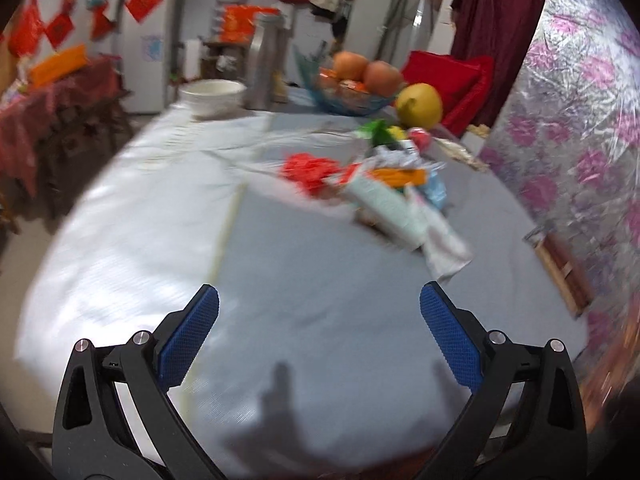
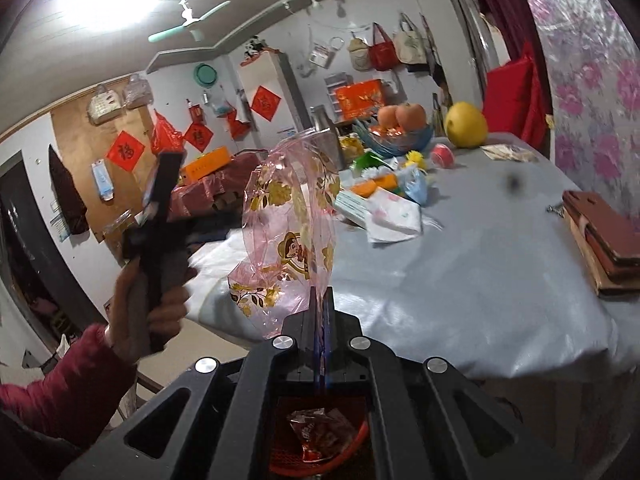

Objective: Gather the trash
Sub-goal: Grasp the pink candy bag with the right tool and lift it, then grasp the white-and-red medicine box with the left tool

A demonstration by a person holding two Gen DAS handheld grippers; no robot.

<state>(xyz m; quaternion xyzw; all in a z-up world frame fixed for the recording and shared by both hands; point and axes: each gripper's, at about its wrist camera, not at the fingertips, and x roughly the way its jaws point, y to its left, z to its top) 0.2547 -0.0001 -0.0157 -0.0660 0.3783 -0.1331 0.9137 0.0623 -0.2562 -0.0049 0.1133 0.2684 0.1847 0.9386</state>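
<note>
Though one wrapper is already in hand, most of the collecting looks still to be done. The large desk under its pale blue-grey cloth [image 1: 304, 280] carries the bulk of the litter in a loose heap of crumpled wrappers, paper packets and tissue [image 1: 384, 188] toward its far right side, short of the blue glass fruit bowl [image 1: 348, 100] and the big yellow pomelo [image 1: 419, 105], neither of which looks like rubbish. Below the desk edge, seen in the right wrist view, sits a red mesh bin [image 2: 320, 440] with a red foil wrapper lying in it — so some trash has, by my reading, gone in.

The right tool [image 2: 320, 308] is closed tight on the lower edge of a pink transparent cellophane wrapper printed with gold flowers and a cartoon figure [image 2: 292, 232]; the sheet stands up from the pinched fingers, clear of the desk, and the bin lies almost straight beneath. Dropping it there seems the step in hand.

The left tool [image 1: 319, 320] is spread wide and holds nothing — its blue ribbed pads [image 1: 192, 336] frame bare cloth, with the heap well ahead and to the right, not between them. The picture is smeared, so finer detail of the heap cannot be told. In the right wrist view a hand in a pink sleeve [image 2: 148, 300] grips that tool's handle.
</note>
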